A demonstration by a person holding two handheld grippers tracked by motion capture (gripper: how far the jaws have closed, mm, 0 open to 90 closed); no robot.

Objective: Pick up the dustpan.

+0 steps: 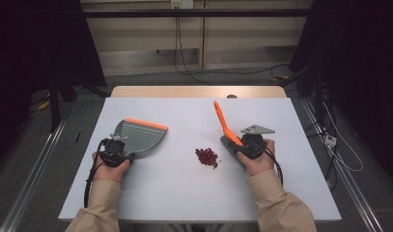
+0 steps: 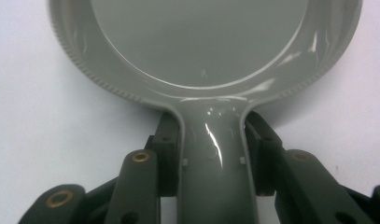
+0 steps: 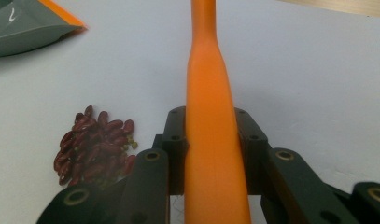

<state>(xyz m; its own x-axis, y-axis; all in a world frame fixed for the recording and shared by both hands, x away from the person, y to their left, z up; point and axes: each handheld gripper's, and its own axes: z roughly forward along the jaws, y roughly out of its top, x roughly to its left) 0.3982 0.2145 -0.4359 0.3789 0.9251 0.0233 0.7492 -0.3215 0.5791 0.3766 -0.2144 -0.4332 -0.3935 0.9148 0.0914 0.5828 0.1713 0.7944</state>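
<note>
One overhead camera, two riding close on the tools.
The high view looks forward and down over the whole worktop; each tool view sits close above it, and the right one shares the beans and dustpan.

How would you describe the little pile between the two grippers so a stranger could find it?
On the white table, look between the grey dustpan and the orange-handled brush. The bean pile lies there: a small cluster of dark red beans, the one loose thing.
</note>
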